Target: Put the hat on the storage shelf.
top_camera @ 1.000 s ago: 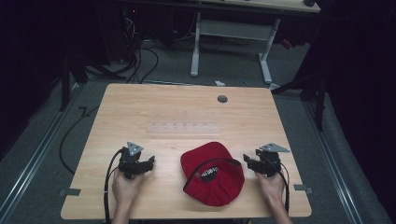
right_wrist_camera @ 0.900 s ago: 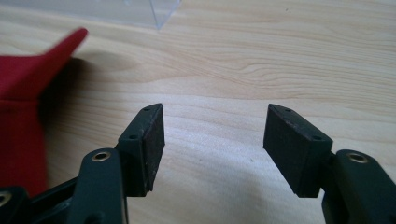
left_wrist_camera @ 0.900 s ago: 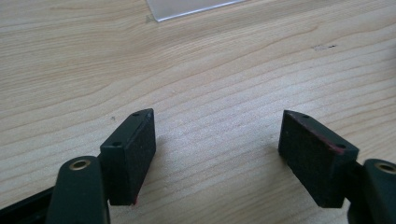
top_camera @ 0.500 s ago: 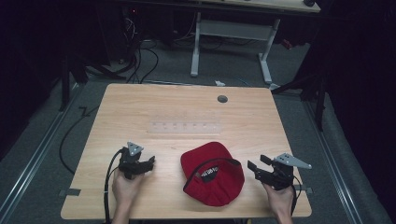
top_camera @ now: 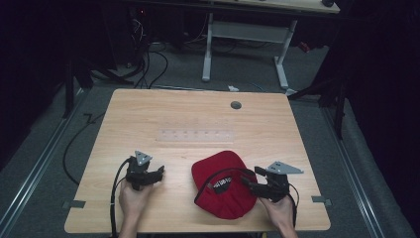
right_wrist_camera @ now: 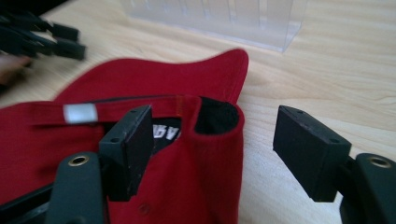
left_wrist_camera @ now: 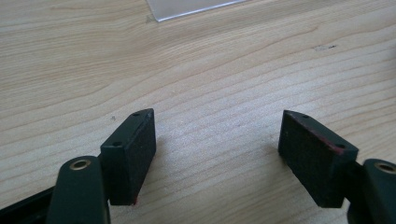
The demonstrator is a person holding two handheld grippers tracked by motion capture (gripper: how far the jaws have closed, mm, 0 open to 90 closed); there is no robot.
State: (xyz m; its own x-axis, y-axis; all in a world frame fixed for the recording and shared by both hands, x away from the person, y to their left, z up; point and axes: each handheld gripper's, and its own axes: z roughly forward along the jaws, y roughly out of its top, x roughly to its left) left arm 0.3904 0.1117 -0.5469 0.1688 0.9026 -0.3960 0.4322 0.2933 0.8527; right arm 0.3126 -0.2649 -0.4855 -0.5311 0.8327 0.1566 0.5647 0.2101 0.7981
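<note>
A red cap [top_camera: 220,171] lies upside down at the front middle of the wooden table [top_camera: 198,119], its black lining and a white label facing up. My right gripper [top_camera: 250,177] is open at the cap's right rim. In the right gripper view the cap [right_wrist_camera: 140,84] has its rim between the jaws of the right gripper [right_wrist_camera: 215,121]: the left jaw is over the inside and the right jaw is outside, above the wood. My left gripper [top_camera: 159,172] rests open on bare wood, left of the cap. In the left gripper view nothing lies between the jaws of the left gripper [left_wrist_camera: 217,119].
A clear plastic rack [top_camera: 195,135] lies flat across the table's middle, beyond the cap, and its clear plastic [right_wrist_camera: 224,18] stands close behind the cap in the right gripper view. A grey round grommet [top_camera: 236,105] sits near the far edge. A white desk frame [top_camera: 245,34] stands on the floor behind.
My right gripper has swung out to the right, then come left and low to the cap's rim, jaws open. The left gripper and the cap have stayed put.
</note>
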